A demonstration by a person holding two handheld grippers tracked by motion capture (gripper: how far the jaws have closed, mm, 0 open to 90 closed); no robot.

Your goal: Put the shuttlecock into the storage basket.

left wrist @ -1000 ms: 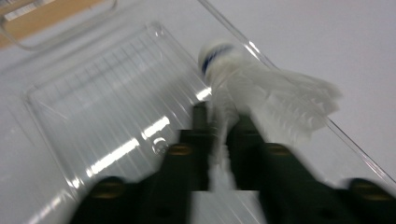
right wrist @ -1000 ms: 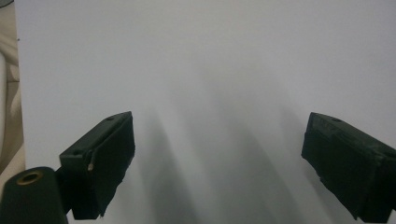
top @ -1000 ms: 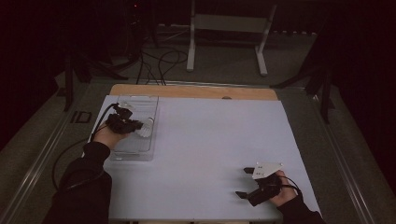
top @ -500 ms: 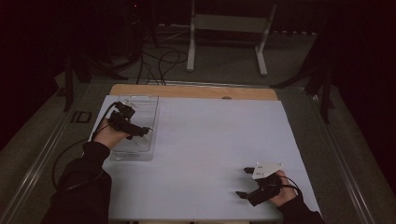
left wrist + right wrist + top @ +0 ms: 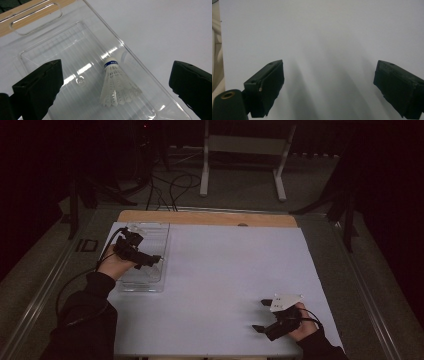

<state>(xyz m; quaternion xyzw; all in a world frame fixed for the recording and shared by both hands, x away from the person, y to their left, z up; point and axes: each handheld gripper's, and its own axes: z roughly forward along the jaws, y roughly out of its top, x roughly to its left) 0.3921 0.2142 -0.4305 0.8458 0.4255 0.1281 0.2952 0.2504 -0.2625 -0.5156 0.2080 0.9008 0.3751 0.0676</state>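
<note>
A white shuttlecock (image 5: pixel 116 85) with a blue band at its cork lies on its side in a clear plastic tray (image 5: pixel 50 42). My left gripper (image 5: pixel 114 68) hovers just above it. Its jaws have just been opening and now stand wide apart, with the shuttlecock below and between them, untouched. In the high view the left gripper (image 5: pixel 145 259) is over the tray (image 5: pixel 150 232) at the table's left side. My right gripper (image 5: pixel 261 316) rests open near the front right of the white table (image 5: pixel 225 265). Nothing is between the right gripper's (image 5: pixel 327 82) black jaws.
A wooden strip (image 5: pixel 210 218) runs along the table's far edge behind the tray. Beyond it on the dark floor are a metal stand (image 5: pixel 245 150) and loose cables (image 5: pixel 170 185). A cable trails from the left gripper over the person's dark sleeve (image 5: pixel 85 310).
The left gripper's jaws have spread wide over the tray, and that hand has shifted slightly. The right hand and its gripper have stayed still.
</note>
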